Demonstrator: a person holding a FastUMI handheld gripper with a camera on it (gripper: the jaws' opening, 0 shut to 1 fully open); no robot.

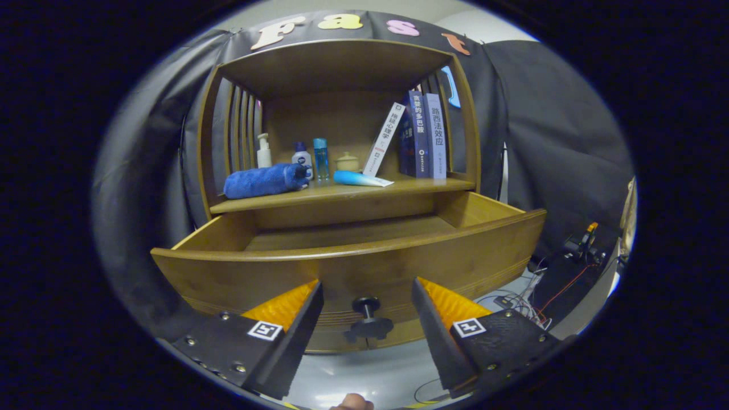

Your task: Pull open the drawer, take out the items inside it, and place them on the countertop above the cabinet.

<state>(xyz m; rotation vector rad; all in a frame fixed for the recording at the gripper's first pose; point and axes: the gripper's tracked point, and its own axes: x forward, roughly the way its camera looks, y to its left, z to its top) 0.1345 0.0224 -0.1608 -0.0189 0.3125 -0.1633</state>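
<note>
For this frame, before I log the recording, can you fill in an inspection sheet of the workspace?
Surface: wooden countertop shelf above the cabinet, already carrying items.
Job's things: curved wooden drawer pulled open, its visible floor bare; black drawer knob between the fingers, untouched; rolled blue towel and light-blue tube lying on the shelf.
Clutter: white pump bottle, blue-capped white bottle, clear blue bottle, small cream lidded jar, leaning white book, upright blue books.
Grippers: hand-held gripper open.
Cables: loose wires on the floor beside the drawer.
Surroundings: black cloth wall.
</note>
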